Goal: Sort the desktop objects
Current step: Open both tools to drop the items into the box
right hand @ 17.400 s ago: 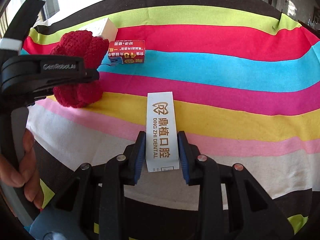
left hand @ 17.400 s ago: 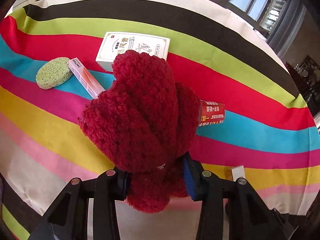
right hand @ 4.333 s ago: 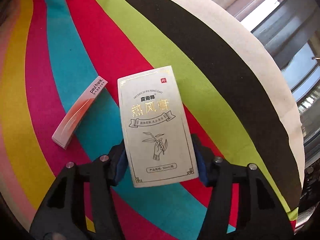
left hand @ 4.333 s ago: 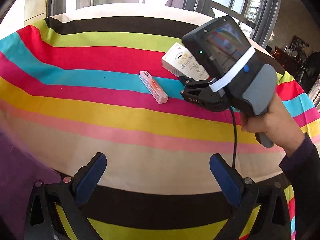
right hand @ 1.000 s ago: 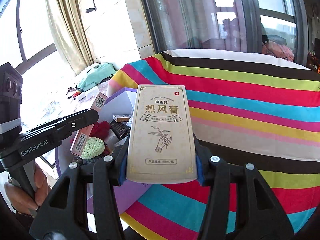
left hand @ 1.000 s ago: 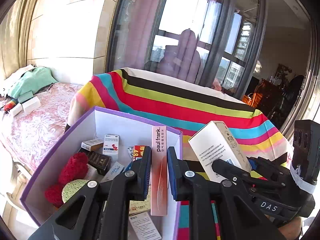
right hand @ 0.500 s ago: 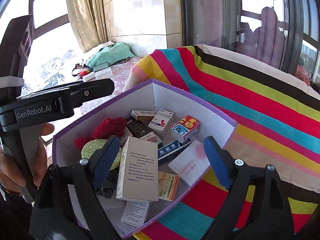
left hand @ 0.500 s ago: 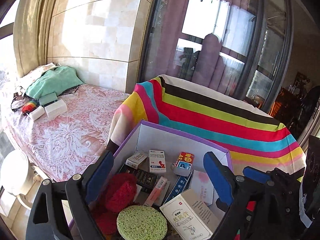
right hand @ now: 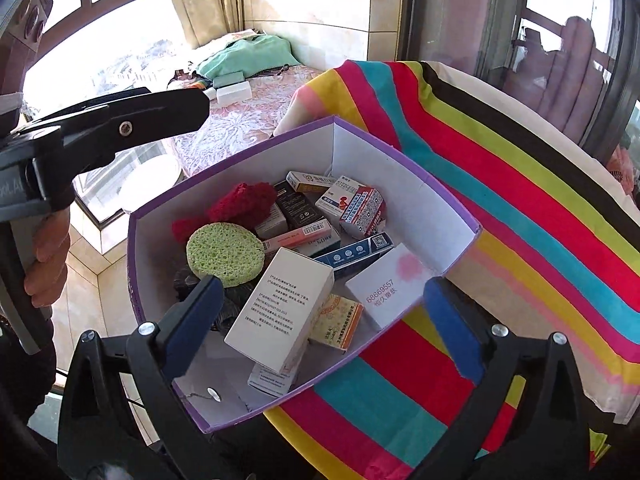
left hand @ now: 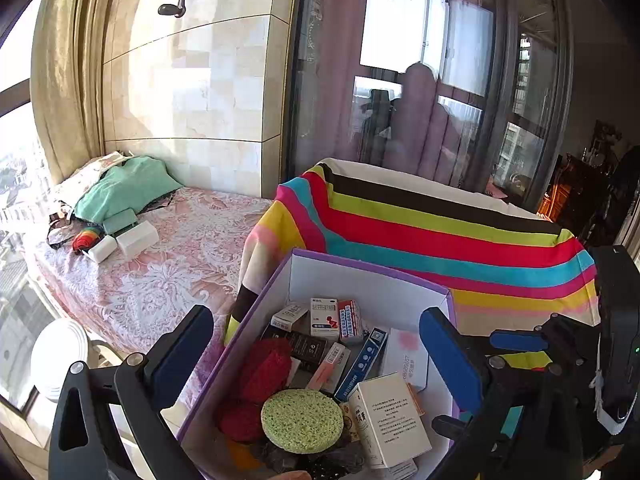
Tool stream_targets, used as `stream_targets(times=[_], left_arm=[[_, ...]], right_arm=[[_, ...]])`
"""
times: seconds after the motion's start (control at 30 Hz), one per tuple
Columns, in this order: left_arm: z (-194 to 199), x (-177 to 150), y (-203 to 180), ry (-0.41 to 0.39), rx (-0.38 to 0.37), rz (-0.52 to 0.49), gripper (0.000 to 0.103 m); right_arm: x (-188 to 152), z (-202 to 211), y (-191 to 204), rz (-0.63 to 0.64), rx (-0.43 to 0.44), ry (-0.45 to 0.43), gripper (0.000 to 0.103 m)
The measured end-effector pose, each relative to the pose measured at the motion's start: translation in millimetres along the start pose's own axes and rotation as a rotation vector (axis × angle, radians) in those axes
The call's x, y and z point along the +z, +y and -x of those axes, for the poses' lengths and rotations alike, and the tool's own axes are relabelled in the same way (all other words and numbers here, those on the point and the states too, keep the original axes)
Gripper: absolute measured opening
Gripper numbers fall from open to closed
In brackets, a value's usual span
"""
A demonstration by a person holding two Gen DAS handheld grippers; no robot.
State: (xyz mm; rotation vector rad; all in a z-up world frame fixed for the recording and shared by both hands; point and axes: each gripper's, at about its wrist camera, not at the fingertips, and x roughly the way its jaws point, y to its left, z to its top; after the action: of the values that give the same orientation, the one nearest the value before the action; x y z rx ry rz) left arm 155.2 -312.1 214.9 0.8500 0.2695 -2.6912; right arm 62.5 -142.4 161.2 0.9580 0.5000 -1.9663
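Observation:
A purple-rimmed white box [left hand: 372,264] [right hand: 400,156] sits at the edge of the striped tablecloth [left hand: 440,232] [right hand: 520,200]. In it lie a tall white carton [left hand: 390,420] [right hand: 280,308], a slim pink carton [left hand: 328,364] [right hand: 298,236], a green sponge [left hand: 302,420] [right hand: 224,254], a red woolly item [left hand: 266,364] [right hand: 244,200] and several small cartons. My left gripper [left hand: 316,344] hovers above the box, its jaws opening with nothing between them. My right gripper [right hand: 324,312] also hangs over the box, jaws opening and empty.
A window seat with a pink lace cover [left hand: 168,256] stands behind the box and carries a green cloth [left hand: 124,188] and small white boxes. A white round object [left hand: 56,360] sits low on the left. A hand [right hand: 48,256] holds the left gripper's handle. Glass doors stand behind the table.
Both grippers have let go. The slim pink carton and the tall white carton now lie in the box, and both pairs of jaws stand wide apart. The left view has risen.

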Motion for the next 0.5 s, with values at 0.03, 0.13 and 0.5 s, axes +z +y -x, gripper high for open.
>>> stream_targets(times=[0.03,0.13,0.5], left_arm=[[-1,0,0,0.012,0.009,0.0,0.103],[-13,0,3,0.095,-0.033,0.01,0.103],[-34,-29,6,0.191,0.04,0.019,0.103]], right_arm=[[-1,1,-1,-0.005,0.011,0.015,0.101],[-4,1,-3,-0.016,0.02,0.051,0.101],[-13,-6,-5,0.011,-0.045,0.121,0.101]])
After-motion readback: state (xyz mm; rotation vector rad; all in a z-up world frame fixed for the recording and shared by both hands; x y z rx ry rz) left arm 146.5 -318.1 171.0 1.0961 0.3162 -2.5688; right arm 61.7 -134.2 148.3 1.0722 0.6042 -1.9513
